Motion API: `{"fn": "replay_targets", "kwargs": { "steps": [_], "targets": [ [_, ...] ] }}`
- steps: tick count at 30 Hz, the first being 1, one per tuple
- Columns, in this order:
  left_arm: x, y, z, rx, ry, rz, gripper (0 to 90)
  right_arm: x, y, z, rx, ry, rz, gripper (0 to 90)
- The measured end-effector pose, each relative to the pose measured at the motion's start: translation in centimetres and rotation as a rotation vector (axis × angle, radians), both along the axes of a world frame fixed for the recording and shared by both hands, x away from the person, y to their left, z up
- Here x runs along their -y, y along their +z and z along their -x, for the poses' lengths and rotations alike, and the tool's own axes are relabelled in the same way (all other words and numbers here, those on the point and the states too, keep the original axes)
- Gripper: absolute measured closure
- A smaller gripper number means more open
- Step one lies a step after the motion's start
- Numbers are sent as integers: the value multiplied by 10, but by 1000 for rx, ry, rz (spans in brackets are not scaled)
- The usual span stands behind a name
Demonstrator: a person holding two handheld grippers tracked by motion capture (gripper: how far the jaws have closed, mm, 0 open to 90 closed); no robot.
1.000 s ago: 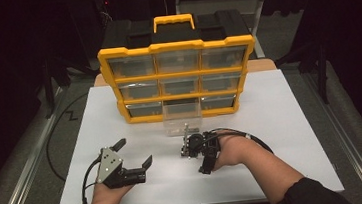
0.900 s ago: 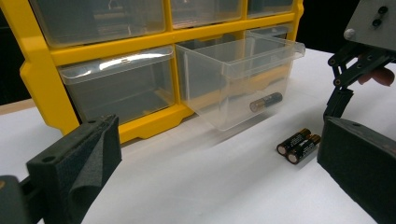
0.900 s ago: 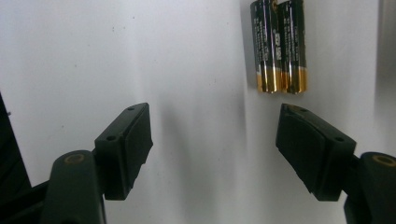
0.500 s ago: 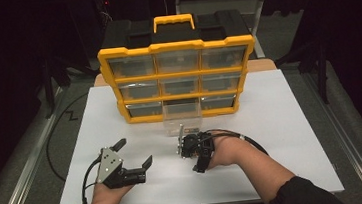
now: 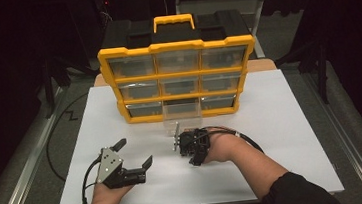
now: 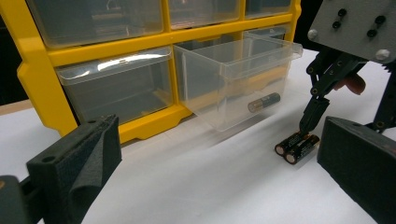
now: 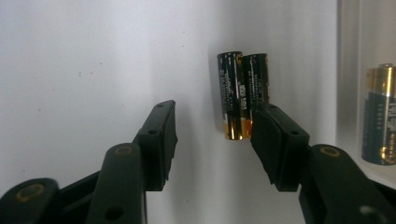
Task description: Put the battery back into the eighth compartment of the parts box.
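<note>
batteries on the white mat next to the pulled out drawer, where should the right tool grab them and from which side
Grip the two batteries across their round bodies near mid-length, coming from above. They lie flat, side by side and touching, so one battery leaves no gap for a pad. The right tool has just been closing, with one pad at the pair's gold ends and nothing pressed yet. Probably take both together, clear of the drawer.

Dark room, grey floor (image 5: 19, 163)
</note>
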State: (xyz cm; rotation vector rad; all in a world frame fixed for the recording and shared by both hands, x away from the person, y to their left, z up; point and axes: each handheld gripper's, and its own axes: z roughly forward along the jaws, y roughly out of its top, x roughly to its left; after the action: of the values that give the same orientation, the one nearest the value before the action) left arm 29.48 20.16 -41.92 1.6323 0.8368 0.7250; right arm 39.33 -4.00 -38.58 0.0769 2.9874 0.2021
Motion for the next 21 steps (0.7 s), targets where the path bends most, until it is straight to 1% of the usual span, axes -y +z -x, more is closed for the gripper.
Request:
{"fn": "replay_targets", "kwargs": {
  "steps": [1,2,3,5,8,11,13,15,18,21],
  "targets": [
    [0,0,0,0,0,1,7,0,0,-1,1,1,-4,552],
    [0,0,0,0,0,1,7,0,0,-1,5,6,-1,558],
    [0,0,0,1,0,0,7,0,0,-1,7,-1,9,568],
    [0,0,0,1,0,1,7,0,-2,-2,11,15,6,579],
    [0,0,0,0,0,1,7,-1,-3,-3,7,10,7,598],
    [0,0,0,1,-1,2,7,-1,-3,-3,14,8,12,617],
    [0,0,0,2,-1,2,7,-1,-3,-4,18,19,23,631],
    [0,0,0,2,-1,2,7,-1,-4,-3,13,10,17,646],
    [0,0,0,3,-2,3,7,-2,-4,-4,12,13,24,669],
    [0,0,0,1,-3,0,7,-3,-5,-4,7,18,21,689]
  ]
}}
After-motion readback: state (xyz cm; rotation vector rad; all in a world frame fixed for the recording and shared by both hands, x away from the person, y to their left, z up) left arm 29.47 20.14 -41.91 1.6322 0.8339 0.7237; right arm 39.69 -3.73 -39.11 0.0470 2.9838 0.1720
